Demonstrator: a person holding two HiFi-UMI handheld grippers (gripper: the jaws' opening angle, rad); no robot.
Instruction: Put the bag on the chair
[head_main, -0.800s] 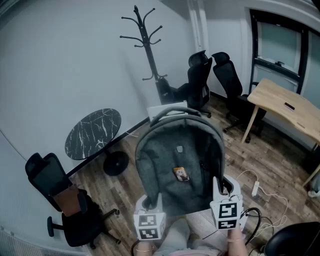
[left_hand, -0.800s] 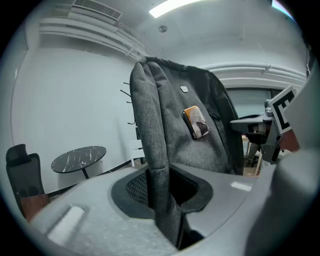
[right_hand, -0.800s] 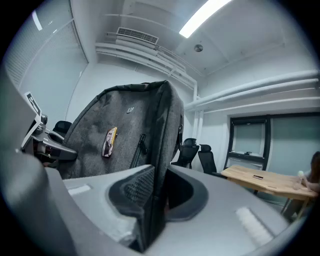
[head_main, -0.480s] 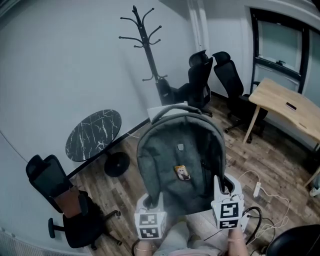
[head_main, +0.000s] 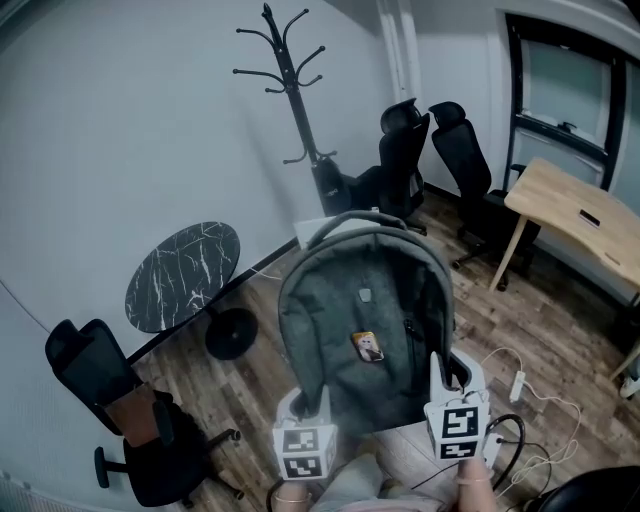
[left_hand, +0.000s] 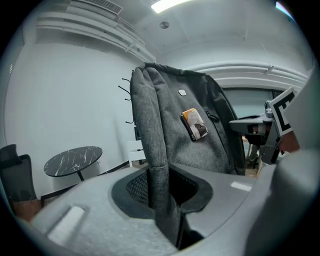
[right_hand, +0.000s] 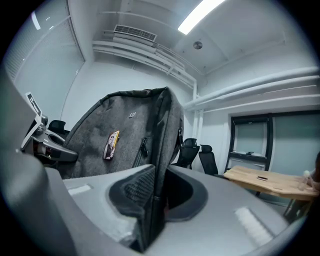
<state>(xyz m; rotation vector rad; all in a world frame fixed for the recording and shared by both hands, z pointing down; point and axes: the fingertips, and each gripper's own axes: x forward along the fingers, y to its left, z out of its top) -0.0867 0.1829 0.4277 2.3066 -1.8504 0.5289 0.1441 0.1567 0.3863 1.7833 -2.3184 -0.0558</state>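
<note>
I hold a grey backpack (head_main: 365, 320) up in the air in front of me, its front with a small yellow tag facing me. My left gripper (head_main: 303, 410) is shut on the bag's left edge (left_hand: 156, 185). My right gripper (head_main: 452, 385) is shut on the bag's right edge (right_hand: 156, 190). The fabric runs straight between both pairs of jaws. A black office chair (head_main: 115, 400) with a brown seat stands at the lower left. Two more black chairs (head_main: 430, 160) stand at the back, by the wall.
A round black marble table (head_main: 183, 273) stands left of the bag. A black coat stand (head_main: 295, 100) rises at the back wall. A wooden desk (head_main: 575, 220) is at the right. White cables (head_main: 520, 380) lie on the wooden floor.
The bag and both grippers have kept their hold. The view has shifted slightly, with the room sliding a little to the left and down.
</note>
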